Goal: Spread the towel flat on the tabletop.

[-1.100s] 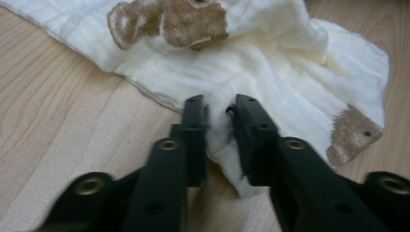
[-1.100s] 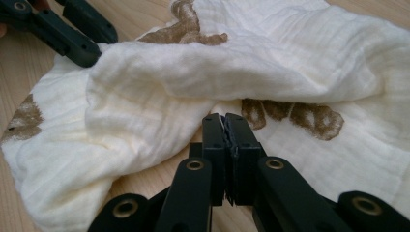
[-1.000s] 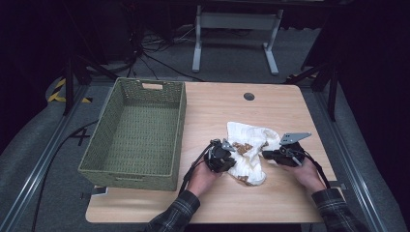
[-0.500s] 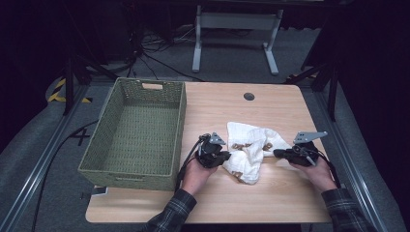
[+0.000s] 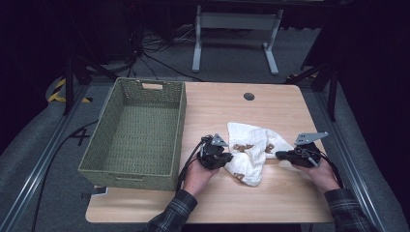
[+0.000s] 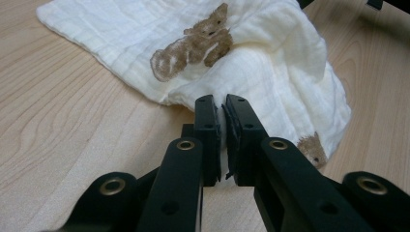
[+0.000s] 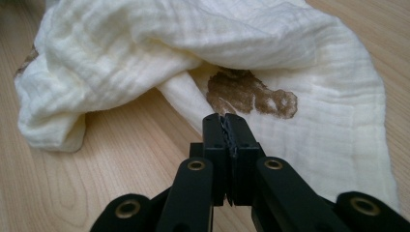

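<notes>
A white muslin cloth (image 5: pixel 251 152) printed with small brown animals lies crumpled on the wooden table (image 5: pixel 232 203). My left gripper (image 5: pixel 228 158) is at its left edge. In the left gripper view the jaws (image 6: pixel 222 104) are shut on a fold of the cloth (image 6: pixel 270 63). My right gripper (image 5: pixel 279 154) is at the cloth's right edge. In the right gripper view it (image 7: pixel 225 118) is shut on a thin hem of the cloth (image 7: pixel 193 34), beside a brown print. The cloth sags between the two grippers.
A large green woven basket (image 5: pixel 181 125) stands on the left part of the table, close to my left hand. A small black round cap (image 5: pixel 249 96) sits in the tabletop at the back. Bare wood lies in front of the cloth.
The two grippers have moved apart, the left one leftward and the right one rightward. The cloth has been drawn out wider between them.
</notes>
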A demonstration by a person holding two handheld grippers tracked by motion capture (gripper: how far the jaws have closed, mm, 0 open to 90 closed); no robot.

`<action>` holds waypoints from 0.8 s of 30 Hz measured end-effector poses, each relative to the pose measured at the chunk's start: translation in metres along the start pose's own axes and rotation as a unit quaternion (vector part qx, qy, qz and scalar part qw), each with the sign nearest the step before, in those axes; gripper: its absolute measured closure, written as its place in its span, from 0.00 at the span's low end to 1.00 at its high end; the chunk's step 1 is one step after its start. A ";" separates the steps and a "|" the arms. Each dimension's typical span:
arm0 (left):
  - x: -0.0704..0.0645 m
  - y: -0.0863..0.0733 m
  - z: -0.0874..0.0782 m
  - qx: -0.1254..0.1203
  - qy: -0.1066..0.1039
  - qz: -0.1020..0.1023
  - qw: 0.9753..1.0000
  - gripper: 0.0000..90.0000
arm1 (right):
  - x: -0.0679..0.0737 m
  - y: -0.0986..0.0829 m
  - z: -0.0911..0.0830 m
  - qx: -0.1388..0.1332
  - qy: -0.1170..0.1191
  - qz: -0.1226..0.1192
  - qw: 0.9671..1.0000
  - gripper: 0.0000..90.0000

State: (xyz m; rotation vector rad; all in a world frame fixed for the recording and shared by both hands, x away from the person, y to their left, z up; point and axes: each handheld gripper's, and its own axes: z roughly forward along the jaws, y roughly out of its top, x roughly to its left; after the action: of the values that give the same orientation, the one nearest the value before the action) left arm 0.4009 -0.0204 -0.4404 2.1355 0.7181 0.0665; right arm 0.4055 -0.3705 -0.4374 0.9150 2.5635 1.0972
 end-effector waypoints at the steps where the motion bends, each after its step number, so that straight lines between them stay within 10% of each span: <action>1: 0.000 0.000 0.000 0.000 0.001 0.000 1.000 0.93 | 0.000 0.000 0.000 0.001 0.001 -0.001 1.000 0.99; 12: 0.011 -0.002 -0.006 0.006 0.051 -0.020 0.999 0.98 | -0.014 -0.011 -0.011 0.014 -0.037 0.008 0.999 0.99; 20: 0.024 -0.004 -0.011 0.016 0.114 -0.043 0.992 0.98 | -0.034 -0.024 -0.023 0.019 -0.067 0.030 0.997 0.99; 24: 0.024 -0.005 -0.008 0.017 0.102 -0.050 0.993 0.96 | -0.035 -0.025 -0.025 0.016 -0.069 0.031 0.997 0.96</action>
State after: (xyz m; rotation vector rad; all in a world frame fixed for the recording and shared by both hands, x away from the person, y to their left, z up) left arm 0.4159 -0.0002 -0.4440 2.1418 0.9514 0.2229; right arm 0.4115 -0.4200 -0.4395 1.0451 2.4630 0.9749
